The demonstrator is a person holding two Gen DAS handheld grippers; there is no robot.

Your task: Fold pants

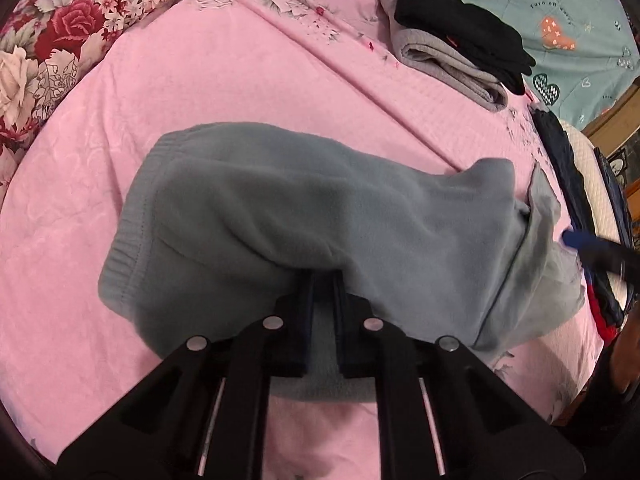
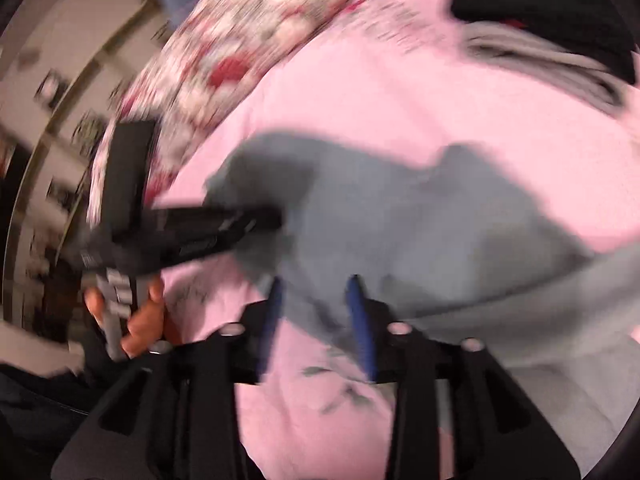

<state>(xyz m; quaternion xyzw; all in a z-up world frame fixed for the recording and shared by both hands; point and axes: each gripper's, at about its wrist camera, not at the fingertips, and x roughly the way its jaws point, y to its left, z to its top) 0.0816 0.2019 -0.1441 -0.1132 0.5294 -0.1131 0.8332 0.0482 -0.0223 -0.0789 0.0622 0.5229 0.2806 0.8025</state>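
Grey-blue fleece pants (image 1: 320,216) lie folded over on the pink bedsheet (image 1: 200,80), waistband at the left. My left gripper (image 1: 323,280) is shut on the near edge of the pants, its fingertips tucked under a fold. The right wrist view is blurred by motion; there the pants (image 2: 400,220) lie ahead and my right gripper (image 2: 316,284) is open, its blue-padded fingers at the near edge of the cloth. The right gripper's blue tip (image 1: 576,240) shows at the pants' right end in the left wrist view. The left gripper (image 2: 224,224) shows at the pants' left edge.
A stack of folded grey and black clothes (image 1: 452,44) sits at the back right of the bed. A floral quilt (image 1: 52,40) lies at the back left. Dark clothes (image 1: 580,200) lie along the right edge, beside a teal blanket (image 1: 560,8).
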